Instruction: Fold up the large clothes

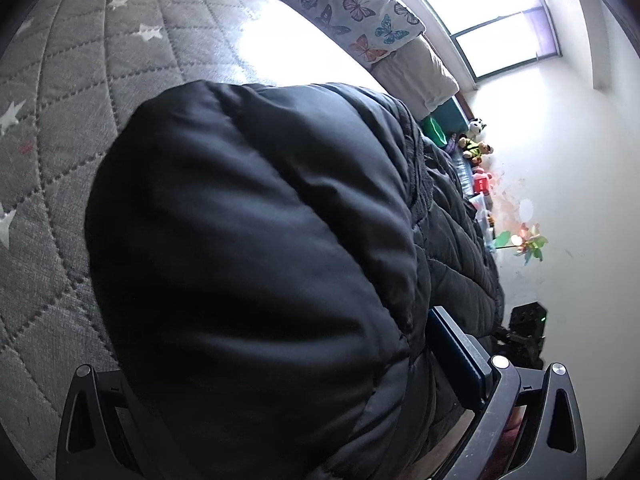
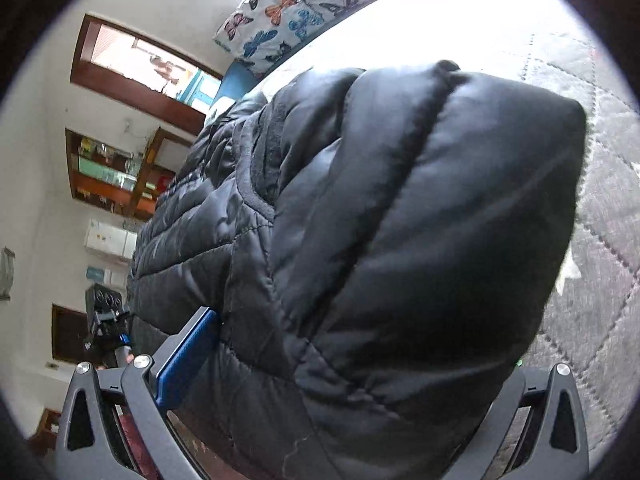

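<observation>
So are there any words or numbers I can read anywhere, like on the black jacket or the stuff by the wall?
None can be read.
Jacket: no label, brand or number shows in either view.
Butterfly pillows: pictures only, no words.
Toys by the wall: too small and blurred to read.
Shelf items: too small and blurred to read.
Left gripper and right gripper: no readable markings.

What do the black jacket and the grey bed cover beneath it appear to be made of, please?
Black jacket: likely a smooth synthetic shell over padding, judging by its slight sheen and puffy stitched channels. Grey bed cover: apparently matte quilted fabric, with diamond stitching and white stars.
</observation>
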Motion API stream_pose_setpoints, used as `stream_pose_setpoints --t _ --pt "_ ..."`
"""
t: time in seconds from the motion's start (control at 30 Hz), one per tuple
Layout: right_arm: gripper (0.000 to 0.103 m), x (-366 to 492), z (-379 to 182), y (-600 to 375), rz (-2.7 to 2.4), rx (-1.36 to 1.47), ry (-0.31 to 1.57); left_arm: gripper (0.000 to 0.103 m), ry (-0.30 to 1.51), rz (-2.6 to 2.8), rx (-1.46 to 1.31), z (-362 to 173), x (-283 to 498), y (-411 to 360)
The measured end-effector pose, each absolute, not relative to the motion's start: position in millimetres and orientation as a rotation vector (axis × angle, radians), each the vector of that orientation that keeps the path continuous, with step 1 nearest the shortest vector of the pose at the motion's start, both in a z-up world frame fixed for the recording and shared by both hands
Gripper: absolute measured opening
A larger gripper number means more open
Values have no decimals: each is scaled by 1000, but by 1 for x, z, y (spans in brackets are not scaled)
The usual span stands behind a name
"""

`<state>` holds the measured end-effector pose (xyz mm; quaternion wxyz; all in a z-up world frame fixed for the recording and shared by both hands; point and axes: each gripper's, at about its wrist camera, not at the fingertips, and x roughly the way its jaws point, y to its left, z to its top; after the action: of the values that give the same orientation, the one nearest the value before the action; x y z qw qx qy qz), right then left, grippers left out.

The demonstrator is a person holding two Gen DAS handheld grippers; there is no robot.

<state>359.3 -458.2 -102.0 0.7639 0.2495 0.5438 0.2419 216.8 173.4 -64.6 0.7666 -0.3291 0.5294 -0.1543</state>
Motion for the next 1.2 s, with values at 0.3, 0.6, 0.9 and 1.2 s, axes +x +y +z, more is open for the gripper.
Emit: stream_pose_setpoints --t 0.3,0.6,0.9,1.2 --pt "103 354 -97 -452 564 492 1166 90 1102 -318 -588 -39 215 156" --pt "103 361 -102 -462 609 556 1194 103 1129 -305 -671 -59 230 154" --pt "86 343 -86 -455 549 474 1114 85 1079 -274 -570 -42 232 136" --pt "53 311 -43 -439 484 275 987 59 993 -187 -331 -4 217 90"
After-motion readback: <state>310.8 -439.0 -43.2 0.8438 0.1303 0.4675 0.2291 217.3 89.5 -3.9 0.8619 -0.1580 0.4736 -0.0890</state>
